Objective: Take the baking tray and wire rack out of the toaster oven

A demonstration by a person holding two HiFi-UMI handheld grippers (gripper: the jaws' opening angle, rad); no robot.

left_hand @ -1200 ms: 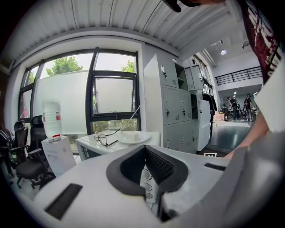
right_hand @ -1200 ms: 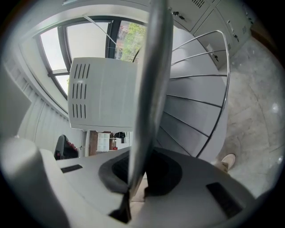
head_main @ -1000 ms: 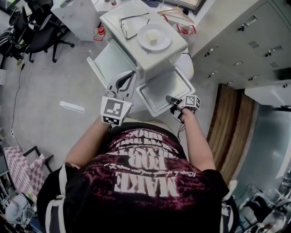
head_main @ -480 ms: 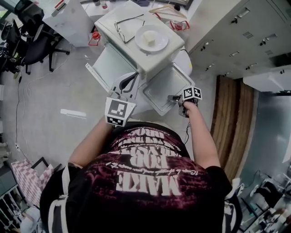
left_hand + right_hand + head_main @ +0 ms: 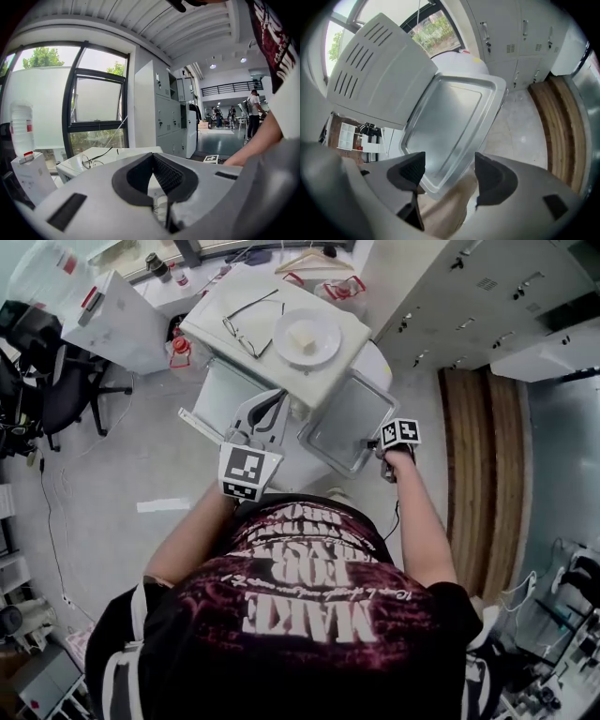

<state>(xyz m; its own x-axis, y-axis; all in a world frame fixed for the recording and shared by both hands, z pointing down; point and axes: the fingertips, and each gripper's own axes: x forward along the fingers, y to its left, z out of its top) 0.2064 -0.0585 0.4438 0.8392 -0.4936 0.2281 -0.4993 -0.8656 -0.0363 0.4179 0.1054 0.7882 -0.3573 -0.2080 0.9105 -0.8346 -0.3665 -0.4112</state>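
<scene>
As the right tool (image 5: 445,171) has just been opening, jaws apart, baking tray (image 5: 445,126) near corner between them untouched, left tool (image 5: 153,157) closed on nothing, tray lying on white table (image 5: 379,360) just beside toaster oven (image 5: 272,357), glasses (image 5: 251,324) and plate (image 5: 307,337) on top.

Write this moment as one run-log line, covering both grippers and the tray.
right gripper: open, jaws just opening, baking tray corner between them, not pinched | left gripper: shut, empty | baking tray: outside, beside toaster oven
</scene>
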